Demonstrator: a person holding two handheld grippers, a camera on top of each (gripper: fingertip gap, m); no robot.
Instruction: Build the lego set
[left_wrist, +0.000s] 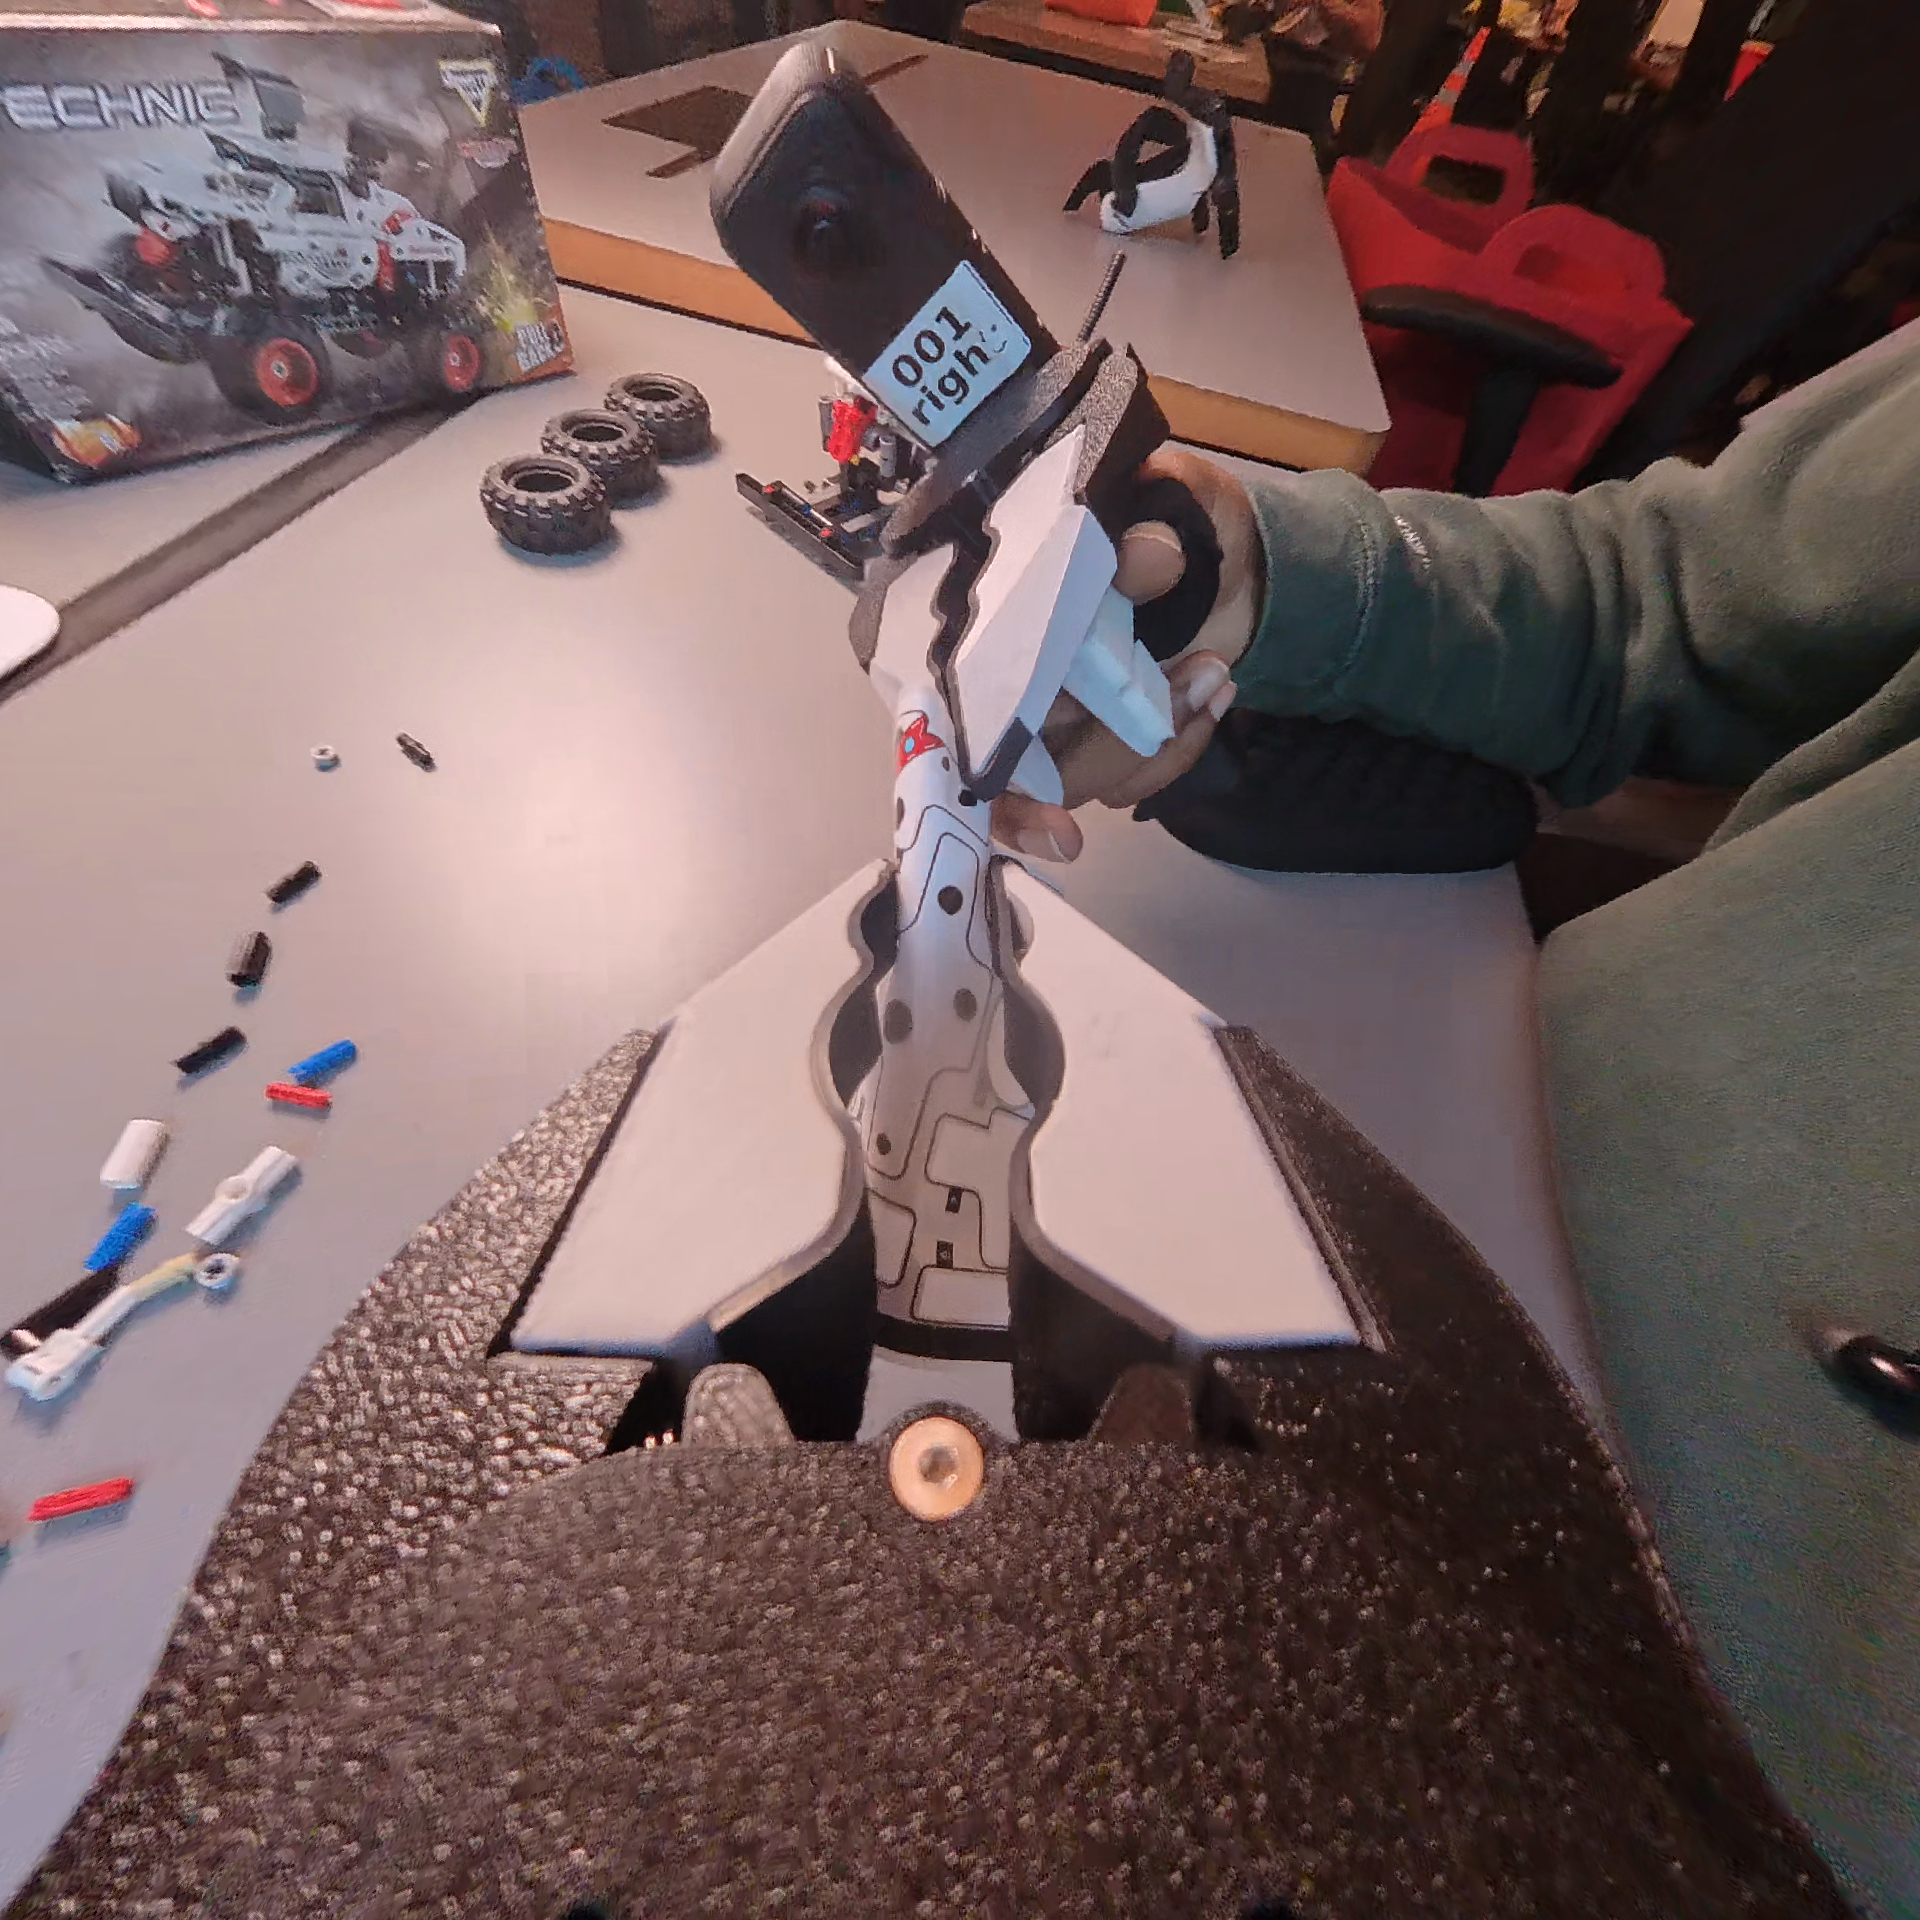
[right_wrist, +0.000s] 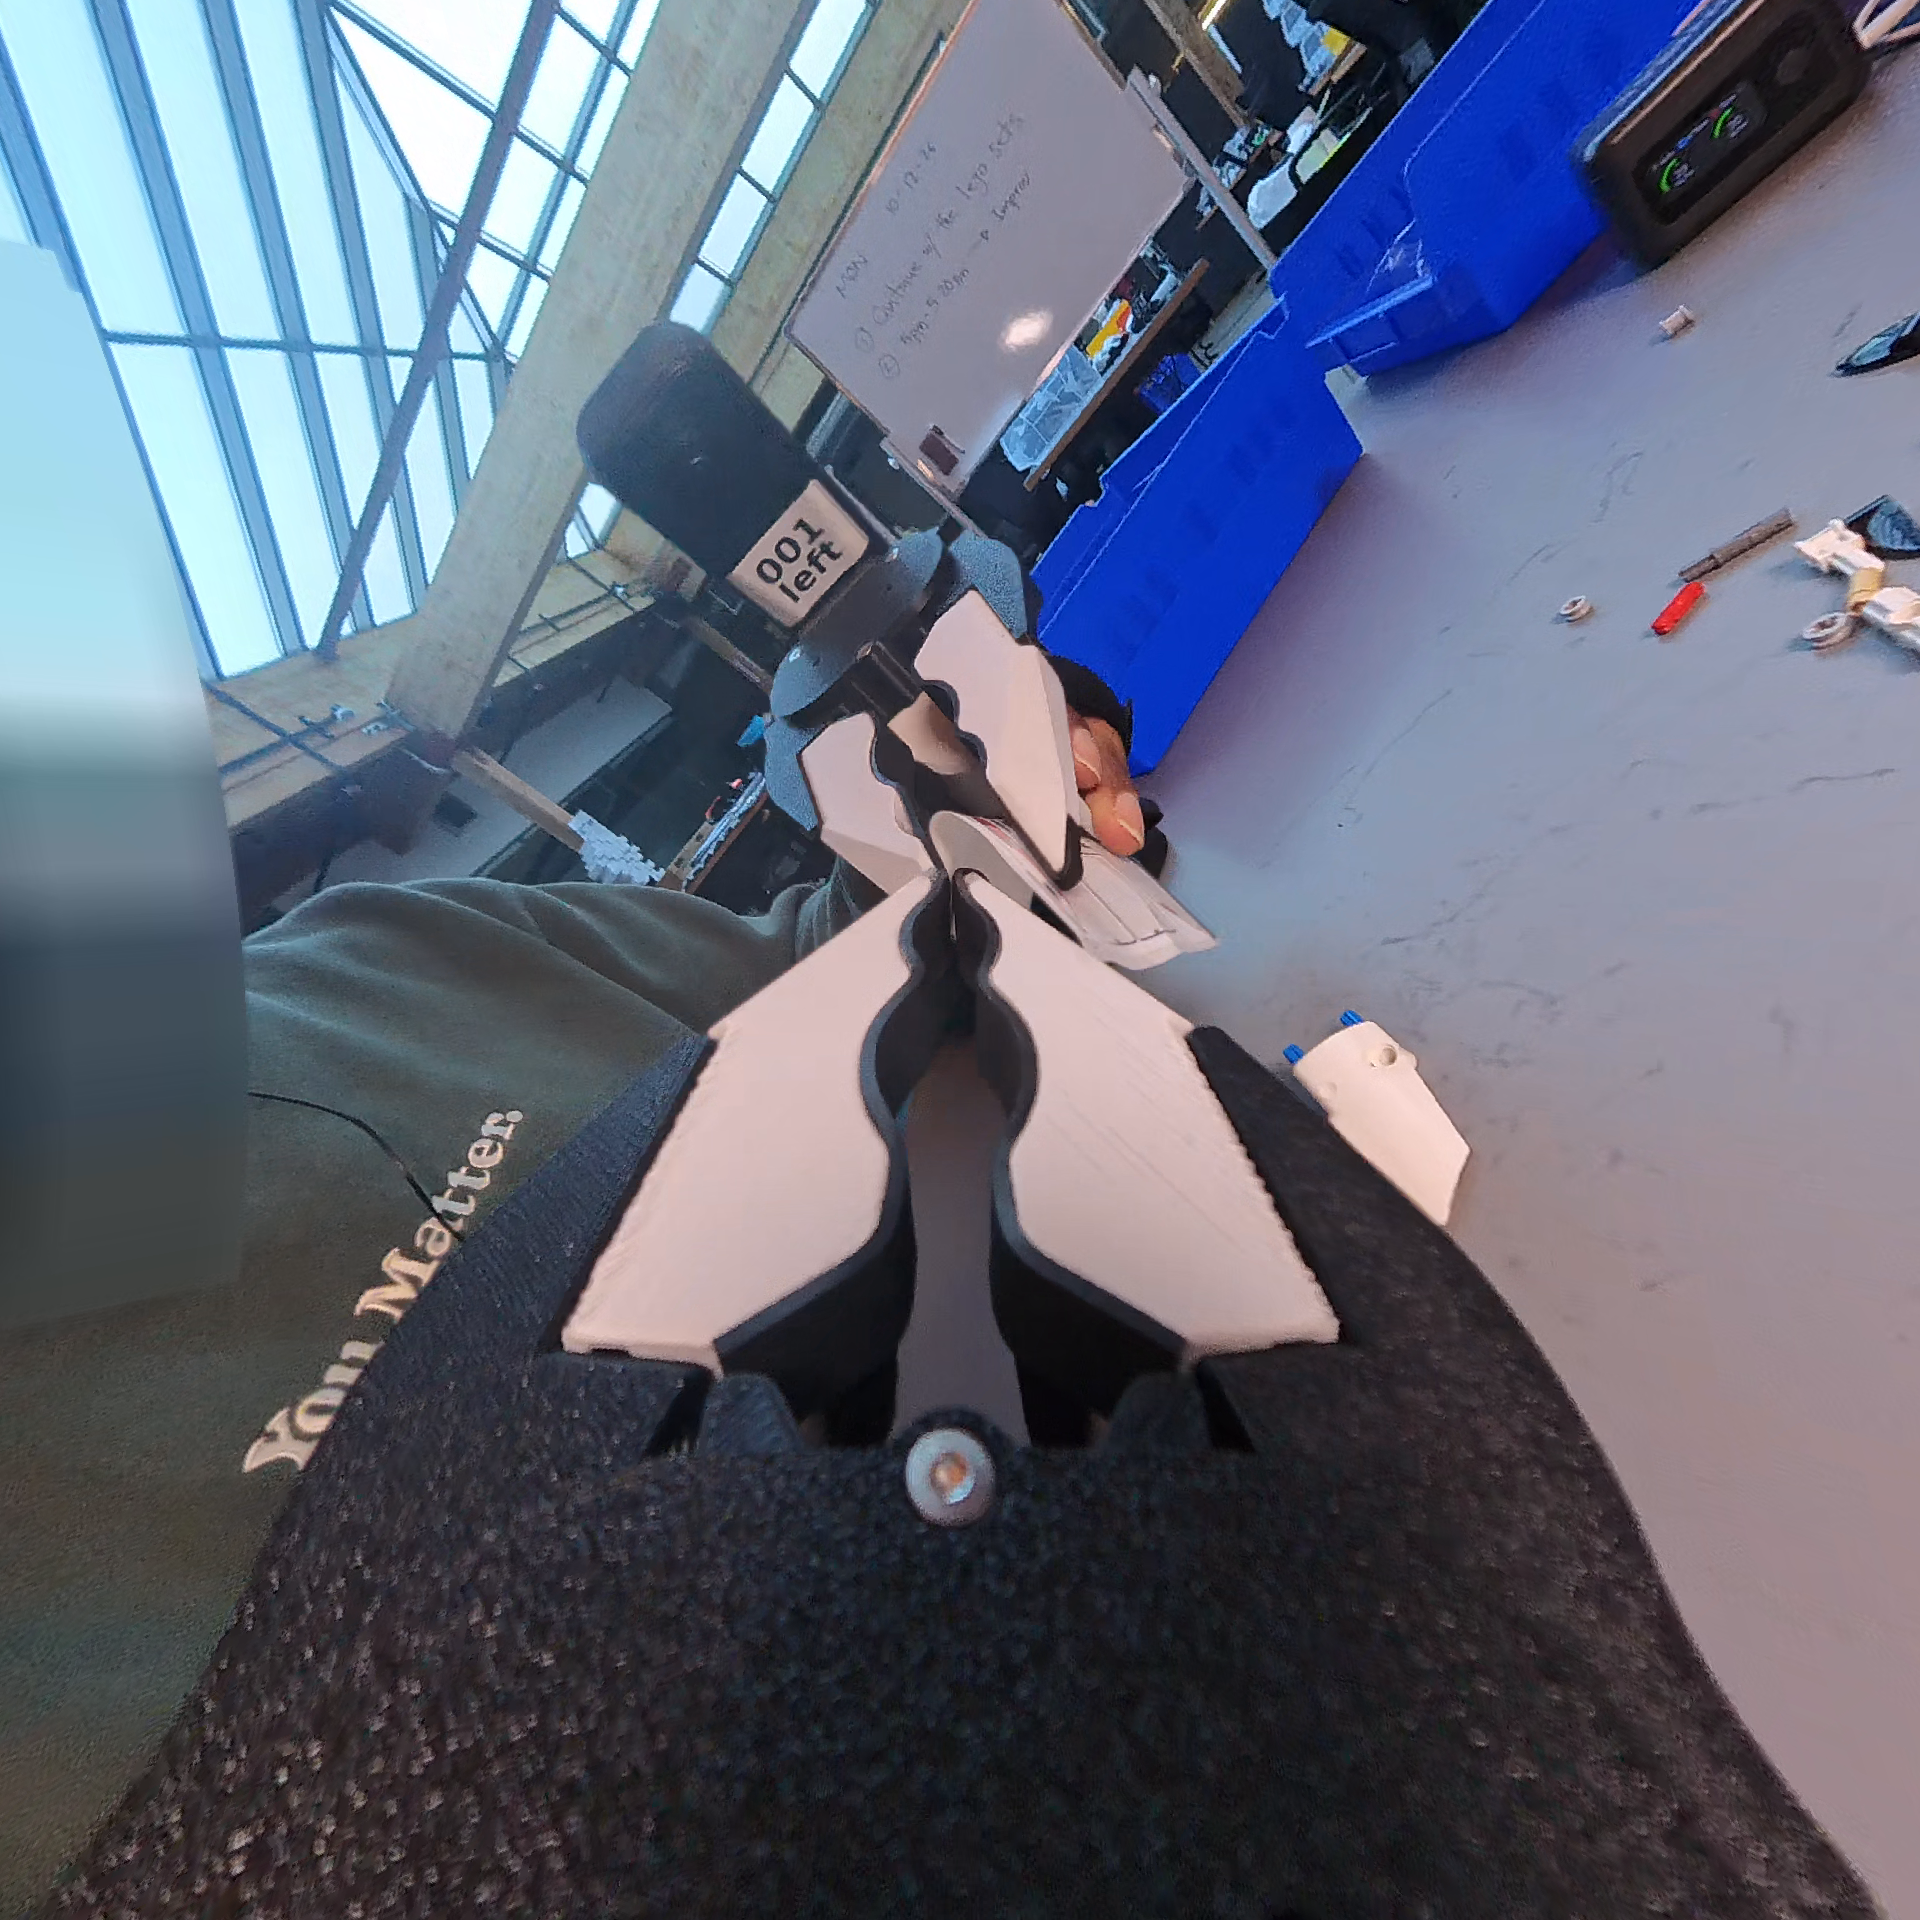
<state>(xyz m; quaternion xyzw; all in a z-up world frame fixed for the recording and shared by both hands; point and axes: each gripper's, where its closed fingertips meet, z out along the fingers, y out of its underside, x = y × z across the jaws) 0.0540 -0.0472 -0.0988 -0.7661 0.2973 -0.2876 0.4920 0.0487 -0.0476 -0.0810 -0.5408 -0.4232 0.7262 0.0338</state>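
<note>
A white sticker sheet (left_wrist: 935, 1039) with black dots, outlined shapes and a red and blue sticker at its top stands upright between both grippers. My left gripper (left_wrist: 943, 883) is shut on its lower part. My right gripper (left_wrist: 971, 795) comes down from above and is shut on its upper part. In the right wrist view, my right gripper (right_wrist: 951, 896) is shut on the thin edge of the sheet (right_wrist: 1023, 847), and the left gripper (right_wrist: 997, 821) faces it, tip to tip. Both are held above the grey table (left_wrist: 520, 727).
The set's box (left_wrist: 260, 229) stands far left, with three black tyres (left_wrist: 597, 457) and a part-built chassis (left_wrist: 831, 488) behind the grippers. Loose pins and connectors (left_wrist: 249, 1039) lie at the left. A white panel with blue pins (right_wrist: 1382, 1112), blue bins (right_wrist: 1351, 343) and more parts (right_wrist: 1860, 582) show. My left and right fingertips are right by each other.
</note>
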